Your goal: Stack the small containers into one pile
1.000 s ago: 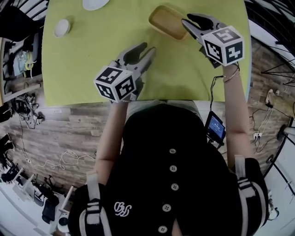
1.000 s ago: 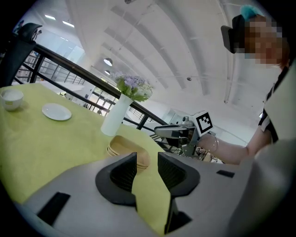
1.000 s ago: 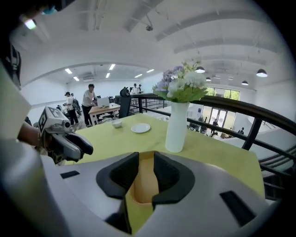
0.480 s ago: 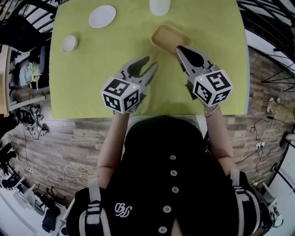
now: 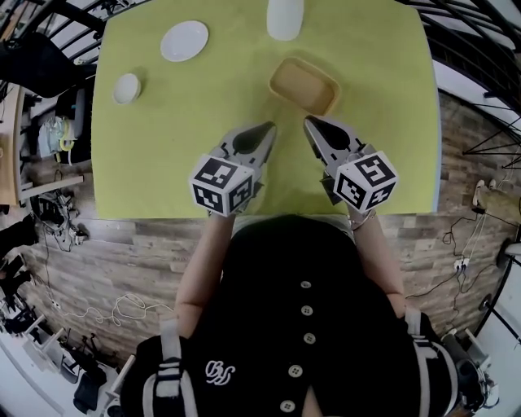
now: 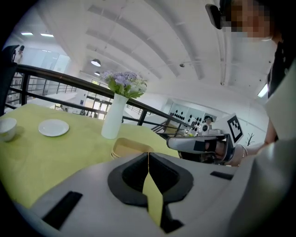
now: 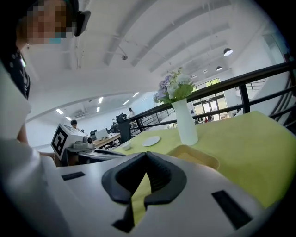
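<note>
1. As I scan from the far left of the green table (image 5: pixel 146 163), a small white bowl (image 5: pixel 126 88) sits alone. A white saucer (image 5: pixel 184 41) lies near it, further back, and neither touches anything else.
2. Next comes the left gripper (image 5: pixel 268 130), which hovers over bare cloth in the near middle. Its jaws have just been closing and meet at the tips with nothing between them.
3. At the far edge a white vase (image 5: pixel 285 18) of flowers stands upright, well clear of the work.
4. Just right of centre lies the yellow container (image 5: pixel 304 85), a shallow rectangular tray. In the left gripper view its rim looks layered. I judge it to be several trays already nested into one pile, though I can't count them.
5. Furthest right, the right gripper (image 5: pixel 310 125) points toward that pile from the near side, near it but not touching. Its jaws have likewise just been closing and are pressed together on nothing.
6. My reading is that the stacking is done or nearly so, since both tools are empty and off the pile. The bowl on the left may be what remains, if it counts as a container, and I can't settle that from here.
</note>
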